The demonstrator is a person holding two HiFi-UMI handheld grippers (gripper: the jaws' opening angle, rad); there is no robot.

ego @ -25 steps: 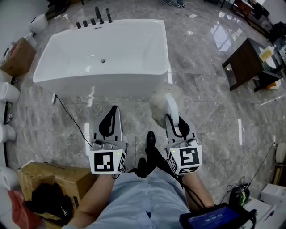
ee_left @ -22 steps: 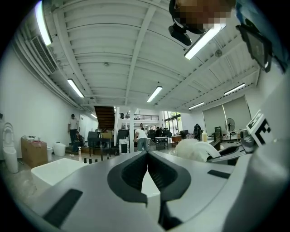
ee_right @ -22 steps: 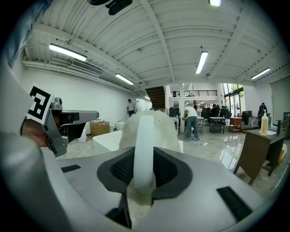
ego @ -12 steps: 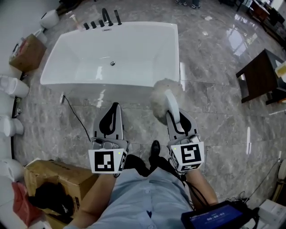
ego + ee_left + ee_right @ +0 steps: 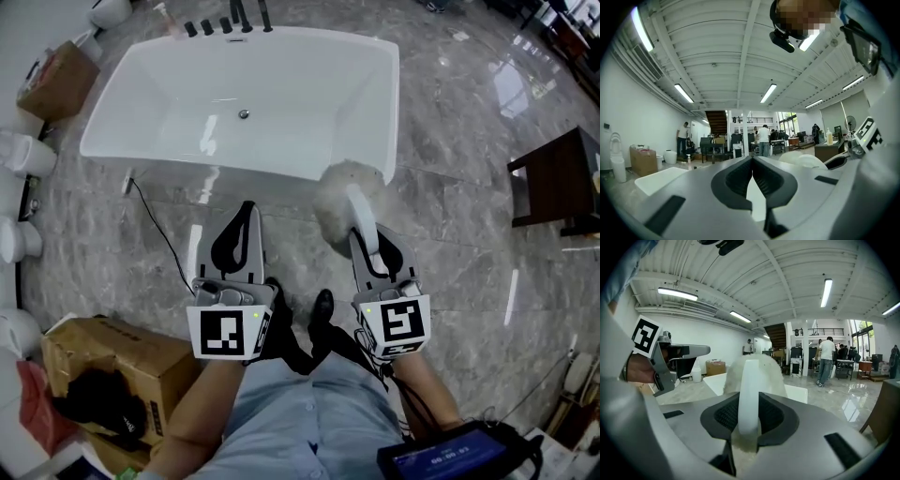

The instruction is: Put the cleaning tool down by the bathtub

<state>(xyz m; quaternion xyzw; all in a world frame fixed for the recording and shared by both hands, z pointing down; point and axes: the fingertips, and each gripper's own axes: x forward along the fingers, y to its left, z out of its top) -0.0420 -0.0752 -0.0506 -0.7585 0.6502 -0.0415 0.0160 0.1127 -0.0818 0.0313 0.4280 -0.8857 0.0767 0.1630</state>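
Between the right gripper's (image 5: 362, 242) pads sits the cleaning tool (image 5: 349, 195), pinched by its white handle, with its fluffy pale head reaching toward 12 o'clock. In the head view that head overlaps the near right corner of the bathtub (image 5: 300, 94); whether it touches the rim I cannot tell. The left gripper (image 5: 246, 212), at 9 o'clock of the right one, has its jaws pressed together on nothing.

The tub's near edge runs across from 10 to 1 o'clock. Open marble floor (image 5: 450, 187) spreads to 2 and 3 o'clock as far as a dark table (image 5: 553, 183) at the right margin. A black cable (image 5: 155, 230) trails over the floor at 9 o'clock, and a cardboard box (image 5: 103, 356) crowds 8 o'clock.

The right gripper view shows the handle (image 5: 749, 380) upright between the dark pads (image 5: 723, 414), the tub corner (image 5: 716, 380) behind it, and the left gripper (image 5: 661, 359) at 9 o'clock. Only the gripper views show the far hall: a staircase (image 5: 716, 121), people standing (image 5: 764, 140), and ceiling lights (image 5: 827, 291).
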